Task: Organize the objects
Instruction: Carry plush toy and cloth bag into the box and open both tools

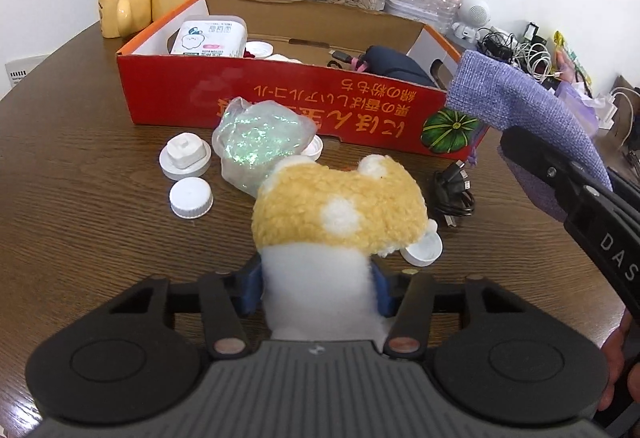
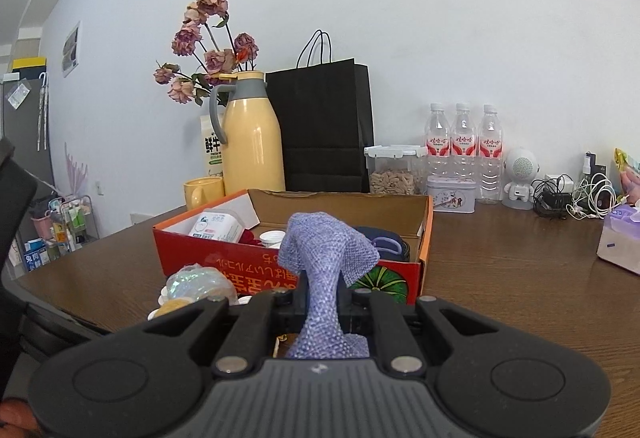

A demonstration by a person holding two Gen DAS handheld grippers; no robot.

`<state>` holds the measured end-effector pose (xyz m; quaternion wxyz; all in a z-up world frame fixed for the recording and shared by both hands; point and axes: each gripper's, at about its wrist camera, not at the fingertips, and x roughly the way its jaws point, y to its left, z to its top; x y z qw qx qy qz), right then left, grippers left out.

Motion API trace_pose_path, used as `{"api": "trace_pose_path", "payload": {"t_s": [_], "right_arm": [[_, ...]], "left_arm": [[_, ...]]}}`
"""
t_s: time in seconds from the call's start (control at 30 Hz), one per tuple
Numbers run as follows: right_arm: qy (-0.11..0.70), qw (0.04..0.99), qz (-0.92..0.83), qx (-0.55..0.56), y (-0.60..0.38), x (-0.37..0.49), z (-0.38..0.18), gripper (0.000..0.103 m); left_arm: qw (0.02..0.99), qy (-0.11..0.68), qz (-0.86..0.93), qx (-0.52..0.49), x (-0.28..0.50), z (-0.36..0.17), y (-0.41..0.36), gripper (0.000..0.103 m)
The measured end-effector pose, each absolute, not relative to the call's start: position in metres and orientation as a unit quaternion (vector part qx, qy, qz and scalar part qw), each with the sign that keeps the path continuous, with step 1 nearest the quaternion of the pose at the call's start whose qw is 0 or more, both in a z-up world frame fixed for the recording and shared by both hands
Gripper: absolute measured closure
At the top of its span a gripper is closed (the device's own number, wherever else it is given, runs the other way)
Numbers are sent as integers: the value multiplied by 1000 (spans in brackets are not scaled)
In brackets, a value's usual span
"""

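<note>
Matte black plastic tongs [image 1: 316, 290] with blue pads, round copper-coloured pivot screws, ribbed grey housing; second black tongs [image 2: 320, 302] alike, lettered "DAS".

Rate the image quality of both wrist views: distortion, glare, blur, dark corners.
Left wrist view: strong fisheye bending of the table edge, dark vignette in the top right corner, sparkly glare on the iridescent bag, plush toy slightly soft up close. Right wrist view: the wall and its trim at the left curve, dark corners, evenly lit, purple pouch sharp.
</note>
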<state>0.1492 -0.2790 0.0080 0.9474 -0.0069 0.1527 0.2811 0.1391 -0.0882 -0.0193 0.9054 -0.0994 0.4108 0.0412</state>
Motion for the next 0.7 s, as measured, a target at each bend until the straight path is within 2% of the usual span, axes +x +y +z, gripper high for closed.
{"api": "trace_pose_path", "payload": {"t_s": [0.7], "right_arm": [[125,952,278,-36,-253,153,39,95]], "left_arm": [[940,321,13,-115,126,46,-42,52]]}}
